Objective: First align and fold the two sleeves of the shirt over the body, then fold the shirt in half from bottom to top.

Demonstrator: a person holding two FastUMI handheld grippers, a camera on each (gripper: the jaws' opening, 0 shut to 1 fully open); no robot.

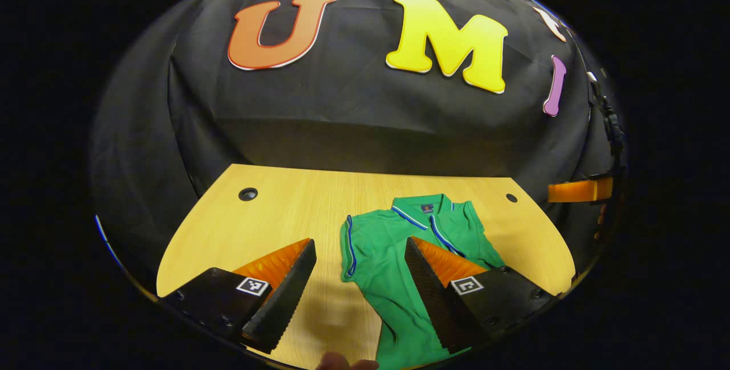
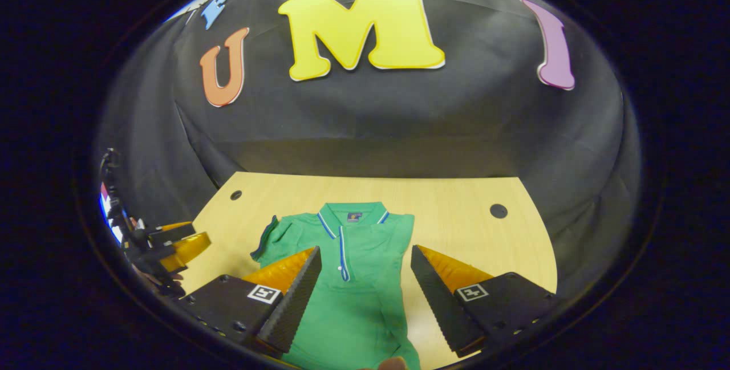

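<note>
We find the shirt (image 2: 348, 279) flat on the bench (image 2: 462, 204), collar toward the far wall, its long axis running away from both grippers and its sleeves apparently already folded in. The left gripper (image 1: 359, 284) hangs with fingers spread, empty, over the shirt's left edge. The right gripper (image 2: 365, 290) hangs likewise spread and empty, above the lower body. We judge the hem nearest both, so the bottom-to-top fold remains.
</note>
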